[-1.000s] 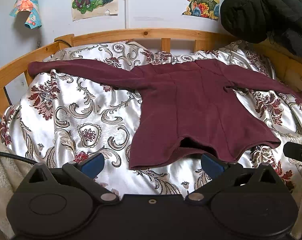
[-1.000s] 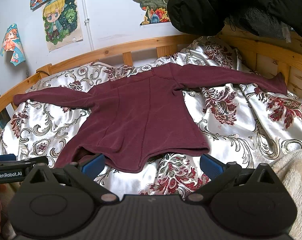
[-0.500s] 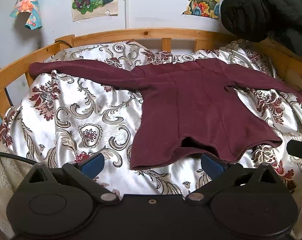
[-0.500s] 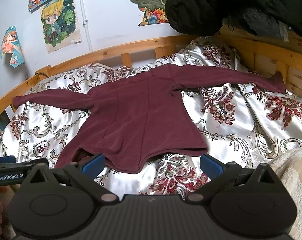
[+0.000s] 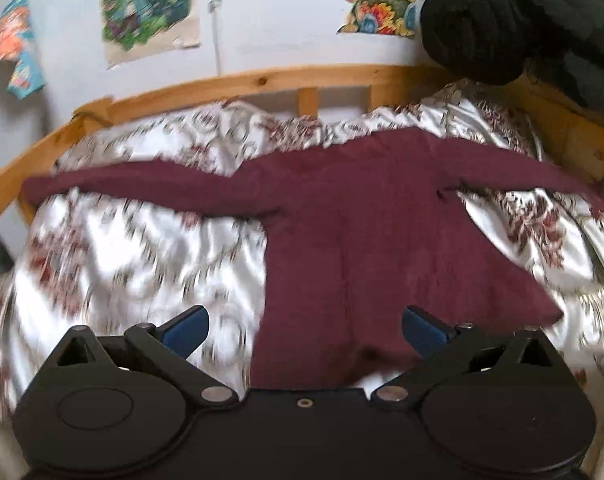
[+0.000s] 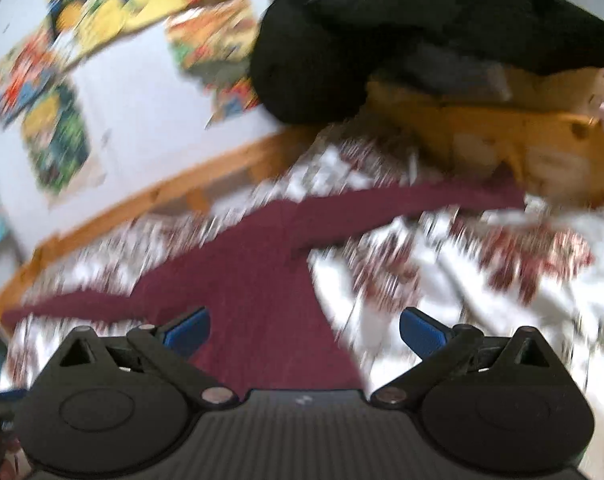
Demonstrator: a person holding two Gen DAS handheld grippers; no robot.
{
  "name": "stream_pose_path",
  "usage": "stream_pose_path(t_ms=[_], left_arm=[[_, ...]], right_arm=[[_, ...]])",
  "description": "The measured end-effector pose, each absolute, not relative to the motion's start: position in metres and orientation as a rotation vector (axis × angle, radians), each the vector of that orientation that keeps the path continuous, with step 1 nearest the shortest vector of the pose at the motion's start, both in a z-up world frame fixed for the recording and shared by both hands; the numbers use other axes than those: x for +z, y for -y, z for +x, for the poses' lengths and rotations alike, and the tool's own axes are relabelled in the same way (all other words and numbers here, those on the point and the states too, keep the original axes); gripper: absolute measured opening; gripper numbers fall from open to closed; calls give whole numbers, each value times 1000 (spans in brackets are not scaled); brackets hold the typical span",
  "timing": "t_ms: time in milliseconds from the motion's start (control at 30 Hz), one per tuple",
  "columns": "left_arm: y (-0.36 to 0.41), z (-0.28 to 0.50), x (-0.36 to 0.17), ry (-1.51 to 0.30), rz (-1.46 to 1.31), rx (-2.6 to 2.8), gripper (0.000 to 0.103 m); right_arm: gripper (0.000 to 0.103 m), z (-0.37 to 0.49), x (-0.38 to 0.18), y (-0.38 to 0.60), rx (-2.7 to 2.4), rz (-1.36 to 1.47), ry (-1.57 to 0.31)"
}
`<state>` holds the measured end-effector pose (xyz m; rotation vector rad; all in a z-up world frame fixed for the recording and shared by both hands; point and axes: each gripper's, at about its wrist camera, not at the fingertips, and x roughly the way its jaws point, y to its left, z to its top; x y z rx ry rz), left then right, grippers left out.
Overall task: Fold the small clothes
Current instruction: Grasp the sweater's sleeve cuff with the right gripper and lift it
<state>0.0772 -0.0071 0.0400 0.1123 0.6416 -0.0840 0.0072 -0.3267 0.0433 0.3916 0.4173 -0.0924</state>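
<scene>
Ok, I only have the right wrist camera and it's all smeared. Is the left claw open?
Observer: Yes, the left claw is open, with nothing gripped in it.
Operator: Where's the sweater's bottom edge? It's hidden on my feed.
Observer: The sweater has its bottom edge right in front of the left claw, showing between the two fingers.
Operator: And the sleeve on the left side?
Observer: It lies stretched out, and its cuff ends close to the wooden bed rail.
</scene>
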Motion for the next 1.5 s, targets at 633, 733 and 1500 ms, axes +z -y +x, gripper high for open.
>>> stream_pose_path(t_ms=[633,733,1500], left_arm=[[5,232,-42,-634,57,-247,102],[-1,238,-49,-662,40,-230,102],[-45,243,-15,-628,-130,-38,102]], right_arm=[[102,205,-70,581,-637,970,-270],[102,212,-85,585,-722,944,-225],[9,152,-12,435,-357,363,-46]])
